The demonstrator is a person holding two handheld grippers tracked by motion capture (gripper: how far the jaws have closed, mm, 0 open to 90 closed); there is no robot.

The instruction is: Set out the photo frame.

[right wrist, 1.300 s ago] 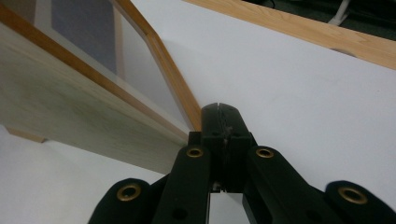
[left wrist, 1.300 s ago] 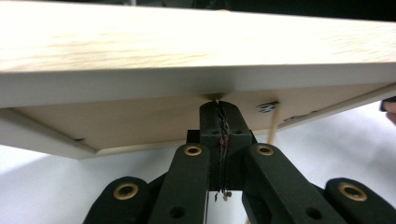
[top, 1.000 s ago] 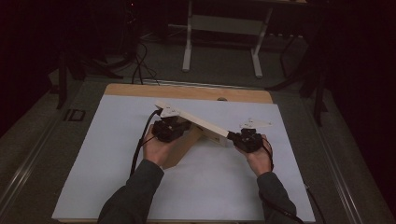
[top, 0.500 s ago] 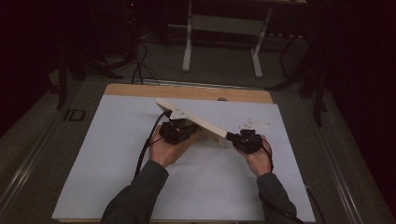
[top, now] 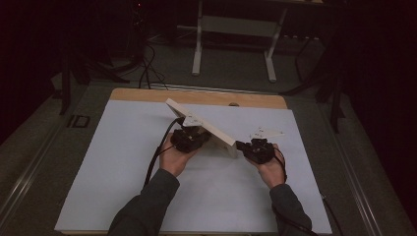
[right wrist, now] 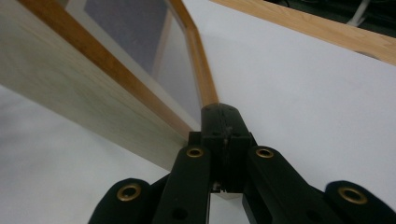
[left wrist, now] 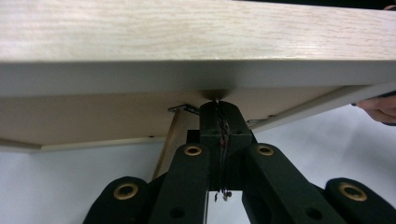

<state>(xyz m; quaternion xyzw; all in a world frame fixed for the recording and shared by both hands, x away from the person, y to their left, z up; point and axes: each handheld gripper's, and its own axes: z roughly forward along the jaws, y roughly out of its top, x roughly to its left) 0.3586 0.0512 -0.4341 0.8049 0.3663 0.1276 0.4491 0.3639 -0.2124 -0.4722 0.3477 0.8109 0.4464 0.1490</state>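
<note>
Two hands: yours come in from the near edge, forearms angled inward, palms under the grippers.
Left gripper point(top: 193, 137): your jaws are fully closed, tips pressed up against the underside of the frame; you can't tell if anything is pinched between them.
Right gripper point(top: 244, 146): your jaws are closed tight, tips meeting at the frame's near right corner; whether they clamp its edge is unclear.
Frame point(top: 199, 120): a flat wooden picture frame, lifted off the sheet and tilted, between your two grippers.
Long axis: it runs from near right to far left, far end higher.
Sheet point(top: 123, 162): white, covering the table point(top: 147, 94) beneath.
</note>
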